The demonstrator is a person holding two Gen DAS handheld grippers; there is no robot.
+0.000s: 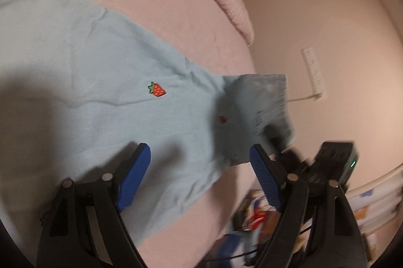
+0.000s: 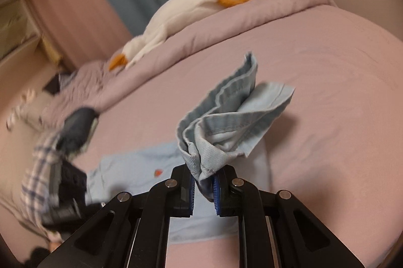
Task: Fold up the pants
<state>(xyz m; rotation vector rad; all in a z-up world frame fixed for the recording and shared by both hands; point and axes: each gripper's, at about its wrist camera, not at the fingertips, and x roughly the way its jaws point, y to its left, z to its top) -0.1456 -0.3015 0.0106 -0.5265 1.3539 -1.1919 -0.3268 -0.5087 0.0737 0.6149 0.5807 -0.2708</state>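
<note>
We lift the soft, light pants [image 1: 105, 81] by a bunched hem in the clenched right gripper [image 2: 204, 186] (left gripper [image 1: 199, 177] released); they'll drape, so grip at the seams.

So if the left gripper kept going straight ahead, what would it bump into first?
Probably the pants. The left gripper is open and points at the blue cloth spread on the bed, near the strawberry. Depth is hard to judge.
</note>
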